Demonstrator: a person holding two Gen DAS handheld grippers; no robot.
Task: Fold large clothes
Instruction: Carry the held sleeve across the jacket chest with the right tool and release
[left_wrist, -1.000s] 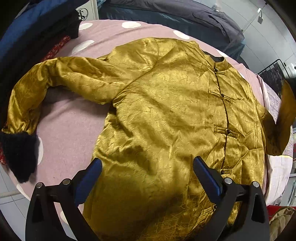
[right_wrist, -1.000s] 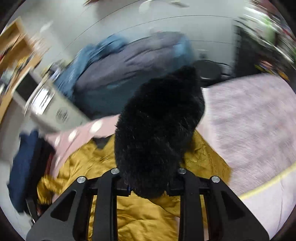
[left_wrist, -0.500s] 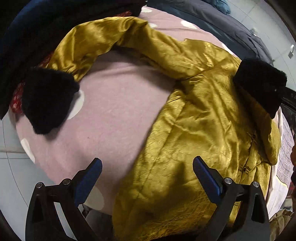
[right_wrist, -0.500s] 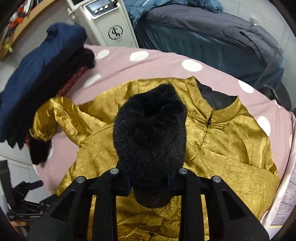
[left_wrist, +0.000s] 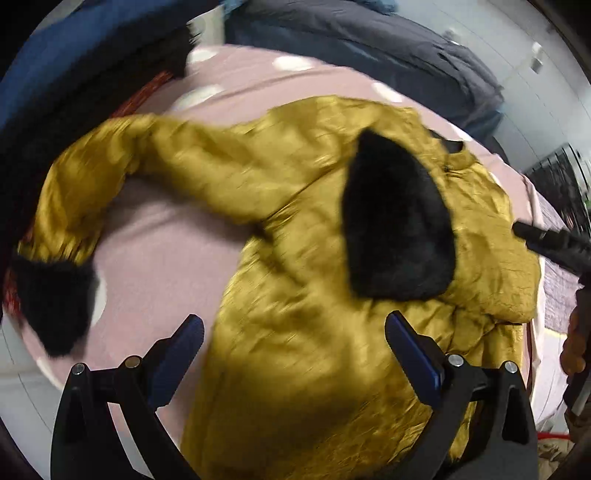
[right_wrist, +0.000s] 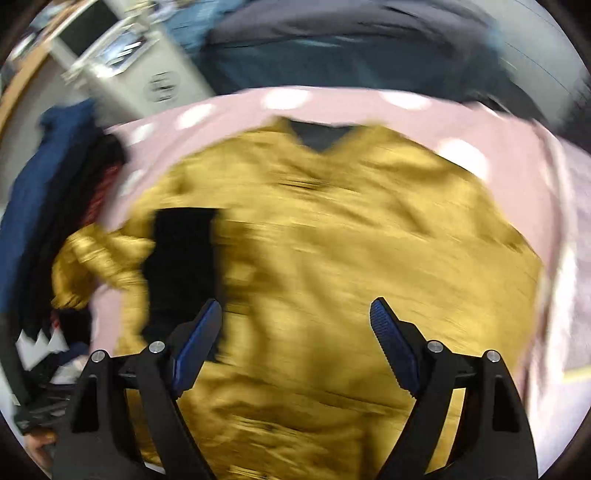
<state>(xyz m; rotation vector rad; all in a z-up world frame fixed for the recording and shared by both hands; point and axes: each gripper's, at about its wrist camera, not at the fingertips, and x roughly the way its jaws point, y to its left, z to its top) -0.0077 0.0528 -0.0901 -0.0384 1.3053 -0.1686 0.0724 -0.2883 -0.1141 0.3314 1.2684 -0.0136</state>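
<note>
A gold satin jacket (left_wrist: 295, 295) with black fur cuffs lies face up on a pink polka-dot table cover (left_wrist: 166, 266). One sleeve is folded across the chest, and its black cuff (left_wrist: 395, 229) rests on the body. The other sleeve stretches left, and its cuff (left_wrist: 51, 302) hangs near the table edge. My left gripper (left_wrist: 295, 354) is open and empty above the jacket's hem. My right gripper (right_wrist: 295, 332) is open and empty above the jacket (right_wrist: 351, 258), with the folded cuff (right_wrist: 181, 266) just left of it. The right view is blurred.
A stack of dark blue and black clothes (left_wrist: 74, 74) sits at the table's far left. A dark quilted bed (left_wrist: 369, 48) lies behind the table. A white appliance (right_wrist: 140, 66) stands at the back left. A black wire rack (left_wrist: 561, 184) is at the right.
My right gripper has let go of the black fur cuff, and the sleeve now lies folded across the jacket's chest. Both views have shifted and are blurred with motion.
</note>
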